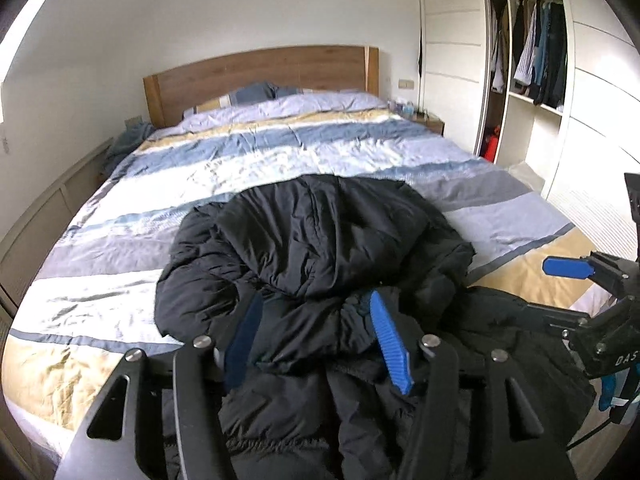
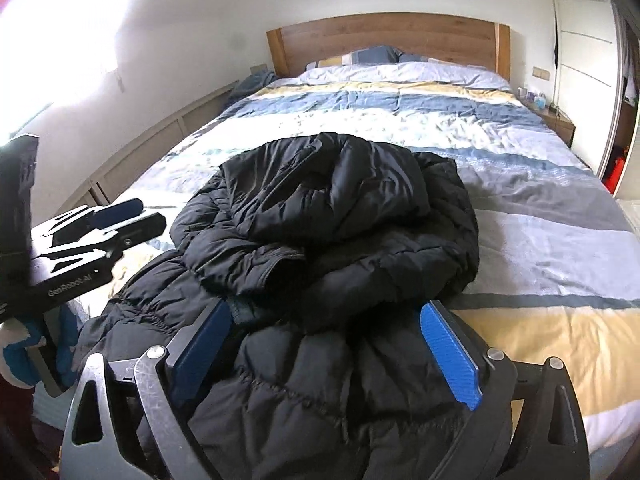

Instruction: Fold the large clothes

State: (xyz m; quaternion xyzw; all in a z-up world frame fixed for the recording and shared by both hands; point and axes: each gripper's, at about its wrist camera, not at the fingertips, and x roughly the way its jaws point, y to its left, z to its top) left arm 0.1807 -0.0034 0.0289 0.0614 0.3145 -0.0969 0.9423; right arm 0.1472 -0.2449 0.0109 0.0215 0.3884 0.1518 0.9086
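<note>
Both sets of jaws spread wide, left gripper [image 1: 316,344] and right gripper [image 2: 326,354] each straddling the near hem of the puffy black quilted jacket [image 2: 328,216]. Better to pinch deep before folding; slippery. Beyond, striped blue-and-tan duvet [image 1: 280,148], wooden headboard [image 2: 384,40].

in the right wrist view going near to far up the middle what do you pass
right hand-held gripper → black puffer jacket → striped duvet → pillows → wooden headboard
</note>
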